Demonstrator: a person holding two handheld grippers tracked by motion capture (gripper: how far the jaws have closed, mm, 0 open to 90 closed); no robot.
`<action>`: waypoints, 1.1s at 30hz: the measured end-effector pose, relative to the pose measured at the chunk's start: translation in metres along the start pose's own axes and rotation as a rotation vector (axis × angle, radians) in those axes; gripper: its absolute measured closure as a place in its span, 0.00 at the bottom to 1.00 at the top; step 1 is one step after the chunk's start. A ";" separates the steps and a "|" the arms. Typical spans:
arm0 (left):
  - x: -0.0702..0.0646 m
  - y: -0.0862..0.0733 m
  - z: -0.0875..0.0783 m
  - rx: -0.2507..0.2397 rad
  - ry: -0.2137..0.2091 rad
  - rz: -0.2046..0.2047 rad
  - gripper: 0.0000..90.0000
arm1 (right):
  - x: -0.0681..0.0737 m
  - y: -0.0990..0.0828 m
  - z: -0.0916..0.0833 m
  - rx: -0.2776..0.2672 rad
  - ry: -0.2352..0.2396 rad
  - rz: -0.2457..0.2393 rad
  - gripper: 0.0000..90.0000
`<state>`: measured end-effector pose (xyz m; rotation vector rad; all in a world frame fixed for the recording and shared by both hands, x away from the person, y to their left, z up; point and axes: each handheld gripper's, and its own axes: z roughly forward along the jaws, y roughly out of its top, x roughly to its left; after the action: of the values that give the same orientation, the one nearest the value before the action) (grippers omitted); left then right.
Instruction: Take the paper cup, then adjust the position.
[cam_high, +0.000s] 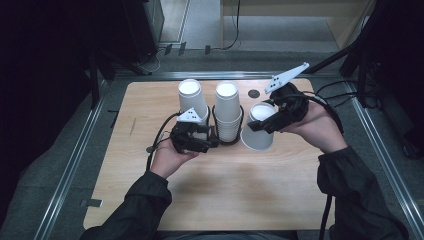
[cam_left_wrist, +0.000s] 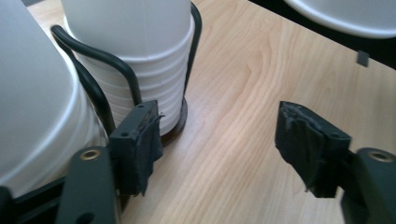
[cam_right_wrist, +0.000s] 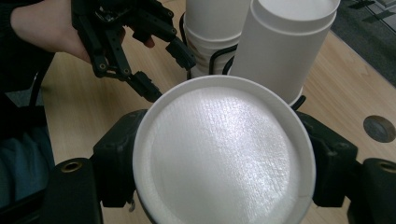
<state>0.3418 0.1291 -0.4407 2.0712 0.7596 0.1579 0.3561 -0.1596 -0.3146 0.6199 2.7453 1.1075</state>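
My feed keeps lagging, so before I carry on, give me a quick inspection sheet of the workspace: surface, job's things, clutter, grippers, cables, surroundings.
Surface: light wooden table, front half bare; small dark round disc near the far edge.
Job's things: two stacks of upside-down white paper cups, left stack and middle stack, in a black wire holder; one single cup, tilted.
Clutter: nothing seen.
Grippers: left hand-held gripper open, beside the holder's base, gripping nothing; right hand-held gripper shut on the single cup's sides.
Cables: black cable trails from the left one.
Surroundings: grey floor, dark stands, metal rails.
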 end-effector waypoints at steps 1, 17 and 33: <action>0.000 -0.001 -0.001 0.004 -0.003 -0.001 0.32 | 0.000 -0.004 0.002 -0.005 0.006 0.002 0.29; -0.010 -0.021 -0.007 0.035 -0.085 0.006 0.19 | 0.014 -0.046 0.053 0.031 0.070 -0.028 0.29; -0.015 -0.038 0.010 0.092 -0.208 0.069 0.17 | 0.020 -0.073 0.095 0.036 0.137 -0.041 0.29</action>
<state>0.3169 0.1288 -0.4741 2.1616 0.5779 -0.0545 0.3378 -0.1381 -0.4333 0.5070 2.8852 1.1340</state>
